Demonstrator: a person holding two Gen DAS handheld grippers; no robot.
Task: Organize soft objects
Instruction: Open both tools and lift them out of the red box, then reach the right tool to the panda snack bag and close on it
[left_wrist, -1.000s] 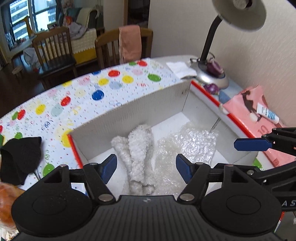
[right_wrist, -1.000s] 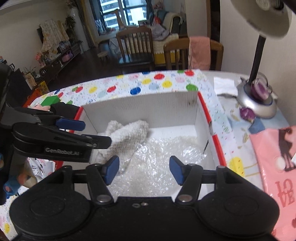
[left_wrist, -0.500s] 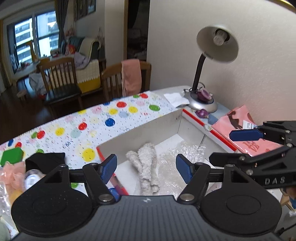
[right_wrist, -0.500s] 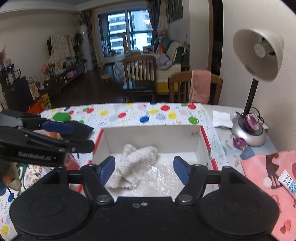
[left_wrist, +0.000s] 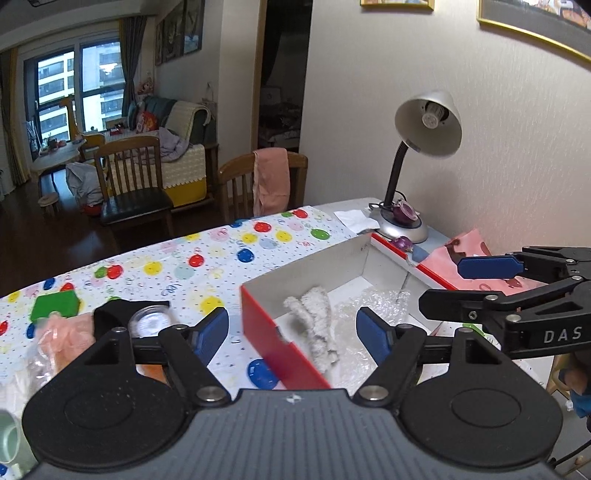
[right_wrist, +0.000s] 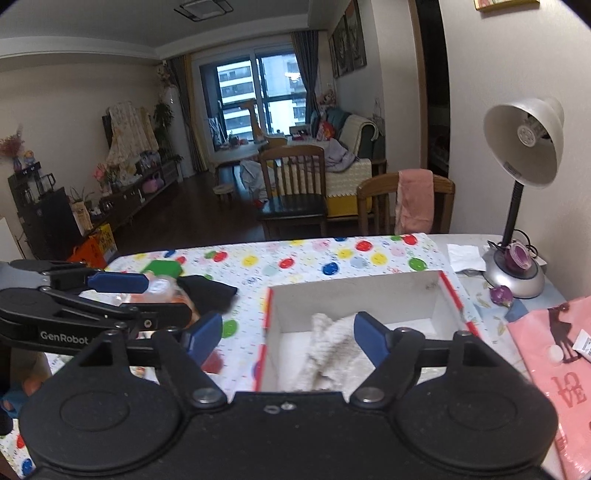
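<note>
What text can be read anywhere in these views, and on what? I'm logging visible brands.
"DAS": white letters on the black right gripper arm, cut off by the frame edge.
"GenRobot": white letters on the black left gripper arm.
"LOVE", upside down and partly cut off: on the pink paper bag with a dark silhouette.
Small white tube on that bag: print too small to read.

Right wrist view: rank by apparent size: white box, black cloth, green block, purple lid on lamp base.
1. white box, largest by far
2. black cloth
3. green block
4. purple lid

The block and lid look close in size, and the block lies partly hidden, so that order is unsure.
</note>
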